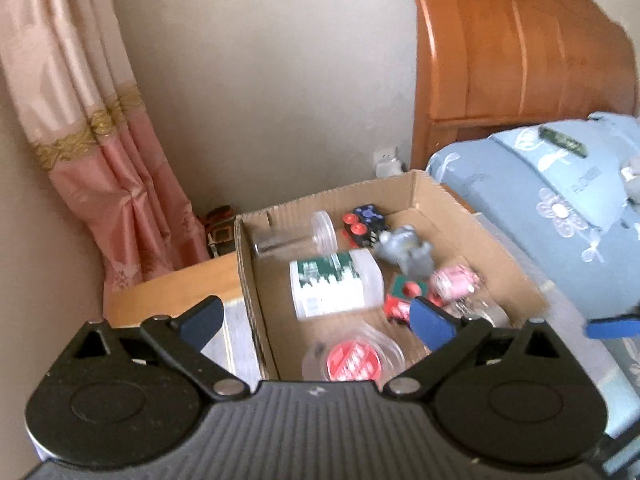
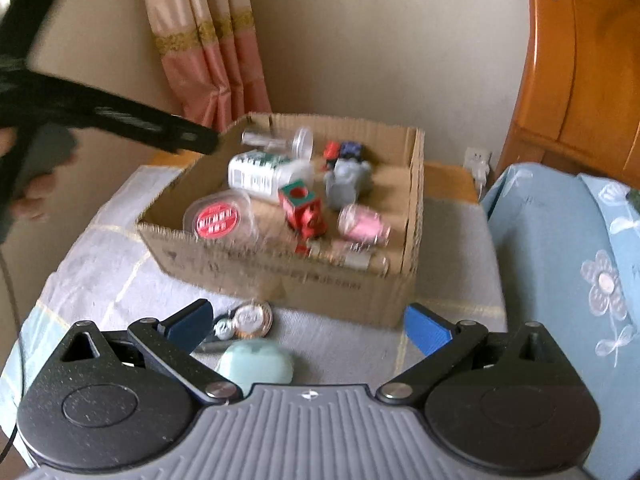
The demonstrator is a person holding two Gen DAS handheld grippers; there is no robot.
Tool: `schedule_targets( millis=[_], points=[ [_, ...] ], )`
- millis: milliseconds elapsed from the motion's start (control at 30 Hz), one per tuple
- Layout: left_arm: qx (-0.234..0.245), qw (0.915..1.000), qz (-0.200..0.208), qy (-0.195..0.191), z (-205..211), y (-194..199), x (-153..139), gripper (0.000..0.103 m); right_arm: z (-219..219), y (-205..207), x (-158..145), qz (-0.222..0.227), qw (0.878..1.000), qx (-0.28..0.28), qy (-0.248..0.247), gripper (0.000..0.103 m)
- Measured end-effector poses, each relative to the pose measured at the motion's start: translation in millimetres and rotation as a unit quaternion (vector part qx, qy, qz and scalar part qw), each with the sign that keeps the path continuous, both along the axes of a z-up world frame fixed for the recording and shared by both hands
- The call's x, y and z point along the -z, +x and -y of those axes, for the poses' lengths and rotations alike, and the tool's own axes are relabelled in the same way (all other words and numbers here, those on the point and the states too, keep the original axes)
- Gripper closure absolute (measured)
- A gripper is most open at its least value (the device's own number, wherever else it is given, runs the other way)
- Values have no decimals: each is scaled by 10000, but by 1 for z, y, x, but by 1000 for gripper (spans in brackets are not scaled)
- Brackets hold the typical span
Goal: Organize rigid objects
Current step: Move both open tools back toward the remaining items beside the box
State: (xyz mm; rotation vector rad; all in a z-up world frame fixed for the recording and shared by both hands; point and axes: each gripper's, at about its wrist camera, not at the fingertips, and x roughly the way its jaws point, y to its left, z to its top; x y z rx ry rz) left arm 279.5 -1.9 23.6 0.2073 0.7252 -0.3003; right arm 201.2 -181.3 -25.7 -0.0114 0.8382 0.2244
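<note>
**Two small things left on the cloth, the box nearly full**

Closest to the right gripper [image 2: 308, 326], whose blue pads stand wide apart with nothing between them, lies a pale mint case [image 2: 256, 362] with rounded corners. It looks like smooth hard plastic, light, and probably slippery; I would take it across its short sides, where the flat faces give the pads something to press. Just beyond it, touching or almost touching, is a round silver disc with a keyring [image 2: 246, 322]. It seems to be thin metal, stiff and low on the cloth, so it may be difficult to get under; the ring part could be the easier hold. Both rest on a pale woven cloth [image 2: 100, 264] with yellow lines, which looks soft and a little rough.

Behind them stands the cardboard box [image 2: 280, 280], corrugated, with its flaps cut away. Inside are the things already collected: a clear lidded tub with a red label [image 2: 218, 218], a red and green toy block [image 2: 302, 208], a pink jar [image 2: 362, 224], a white bottle with green print [image 2: 264, 174], a grey figure [image 2: 348, 182] and a clear tube [image 2: 276, 142]. The clear pieces look thin and may crack under hard pressure.

The left gripper [image 1: 318, 320] hangs above the near left corner of the box, its jaws also wide and empty. A hand [image 2: 32, 184] holds its handle.

Farther away are a blue flowered quilt [image 2: 560, 260], a pink curtain [image 1: 120, 200] and an orange wooden headboard [image 1: 520, 48].
</note>
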Motion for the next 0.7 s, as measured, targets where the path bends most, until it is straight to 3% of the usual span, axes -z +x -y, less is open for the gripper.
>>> schedule_targets(
  millis=[200,433,533,700],
  points=[
    [-473,9977,440,179,-21,-60,28,2,-12,-6,41,-200,9996,200,55,0],
    [-884,9959,-39,-174,-38,-87,59,2,-29,-10,74,-361,9982,451,170,0],
    [-910,9950,-222,-351,-39,-89,67,2,-40,-8,83,-313,9986,406,-110,0],
    [-783,9958,-337,-329,-27,-92,75,2,-44,-4,91,-168,9974,536,-455,0]
  ],
)
